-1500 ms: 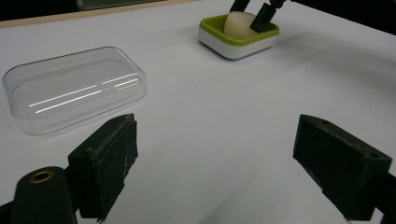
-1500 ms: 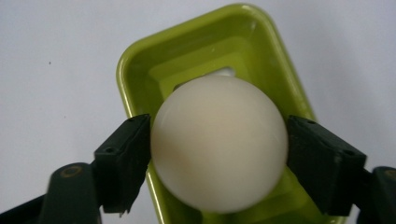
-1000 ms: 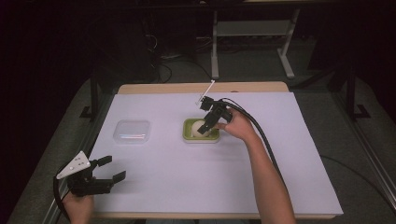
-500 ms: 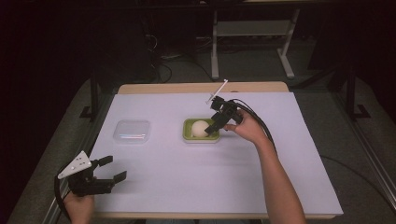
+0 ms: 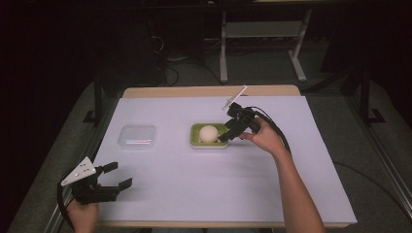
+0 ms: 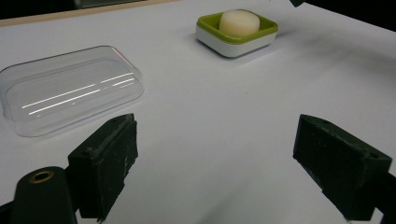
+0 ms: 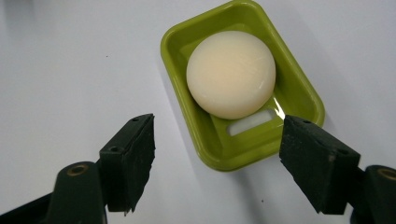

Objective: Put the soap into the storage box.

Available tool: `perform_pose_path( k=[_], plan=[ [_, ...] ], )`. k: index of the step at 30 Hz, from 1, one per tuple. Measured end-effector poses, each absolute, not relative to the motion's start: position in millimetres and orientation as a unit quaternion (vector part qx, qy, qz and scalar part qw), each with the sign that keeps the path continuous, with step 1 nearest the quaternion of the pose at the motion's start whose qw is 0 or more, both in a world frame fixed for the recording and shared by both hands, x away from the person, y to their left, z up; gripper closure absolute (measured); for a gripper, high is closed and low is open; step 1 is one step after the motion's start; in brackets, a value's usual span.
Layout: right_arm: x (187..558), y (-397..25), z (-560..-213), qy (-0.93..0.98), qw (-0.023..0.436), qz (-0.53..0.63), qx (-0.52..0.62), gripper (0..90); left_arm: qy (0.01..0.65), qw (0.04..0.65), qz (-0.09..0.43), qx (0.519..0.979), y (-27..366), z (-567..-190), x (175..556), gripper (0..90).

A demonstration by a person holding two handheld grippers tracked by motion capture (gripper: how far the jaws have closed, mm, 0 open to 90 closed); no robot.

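Right hand-held gripper has pulled back off the soap dish, jaws spread, empty, now just beside its right edge. Round cream soap sits in the green dish, mid-table. Clear plastic lid lies apart to the left. Left hand-held gripper rests at the near left corner, jaws spread, unchanged.

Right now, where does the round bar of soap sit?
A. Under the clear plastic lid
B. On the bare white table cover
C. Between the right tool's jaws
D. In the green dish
D: the soap rests inside the green dish, with the right tool open and hovering beside it, jaws touching nothing, and the clear lid lying apart to the left.
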State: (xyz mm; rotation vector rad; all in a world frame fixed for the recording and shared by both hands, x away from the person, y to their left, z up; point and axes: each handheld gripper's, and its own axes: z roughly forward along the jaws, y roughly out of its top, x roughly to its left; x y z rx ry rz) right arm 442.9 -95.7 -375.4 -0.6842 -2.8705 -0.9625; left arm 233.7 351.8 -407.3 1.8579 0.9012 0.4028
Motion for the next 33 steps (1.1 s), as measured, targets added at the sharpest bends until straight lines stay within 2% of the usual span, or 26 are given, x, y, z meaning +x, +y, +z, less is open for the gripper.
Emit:
perform_pose_path(
  k=[33],
  plan=[
    [399.0, -154.2, -383.2, -0.908, 0.019, -0.335, -0.249, 25.2, 0.372, 0.492, 0.165, 0.77, 350.4, -408.5, 234.2, 13.2]
  ],
)
